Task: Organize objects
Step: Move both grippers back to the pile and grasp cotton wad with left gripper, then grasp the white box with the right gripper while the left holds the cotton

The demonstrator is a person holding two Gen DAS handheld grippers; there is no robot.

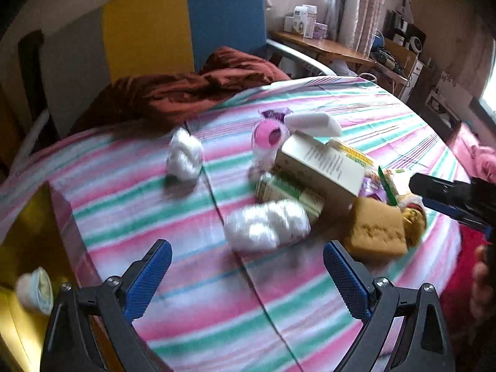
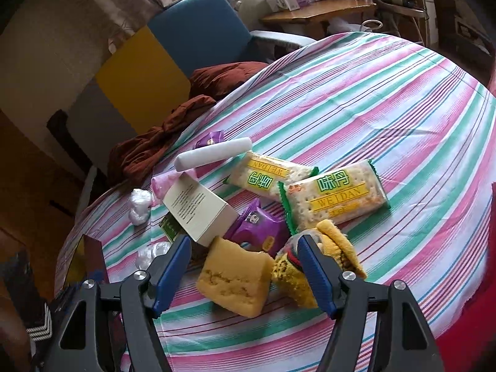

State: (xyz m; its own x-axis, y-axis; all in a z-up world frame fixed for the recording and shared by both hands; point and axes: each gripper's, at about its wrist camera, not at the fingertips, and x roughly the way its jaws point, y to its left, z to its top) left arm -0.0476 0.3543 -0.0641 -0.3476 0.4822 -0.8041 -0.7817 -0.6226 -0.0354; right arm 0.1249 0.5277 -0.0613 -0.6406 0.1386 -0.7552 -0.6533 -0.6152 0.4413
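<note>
A pile of objects lies on the striped bed sheet (image 1: 217,294). My left gripper (image 1: 246,245) is open and holds nothing, with a crumpled white plastic wad (image 1: 266,224) just ahead of it. A second wad (image 1: 184,155) lies farther left. My right gripper (image 2: 244,238) is open around a yellow sponge (image 2: 235,279), and its pads are clear of the sponge. Behind the sponge are a white box (image 2: 201,210), a purple snack pack (image 2: 257,229), two cracker packs (image 2: 334,198) and a white foam block (image 2: 214,153). A yellow knitted item (image 2: 338,248) lies by the right finger.
A yellow open box (image 1: 28,248) with a small white item (image 1: 34,288) in it stands at the sheet's left edge. A maroon blanket (image 1: 173,90) lies at the back, below a blue and yellow board (image 1: 186,28). A wooden desk (image 1: 322,45) stands behind. A hand (image 1: 482,288) shows at right.
</note>
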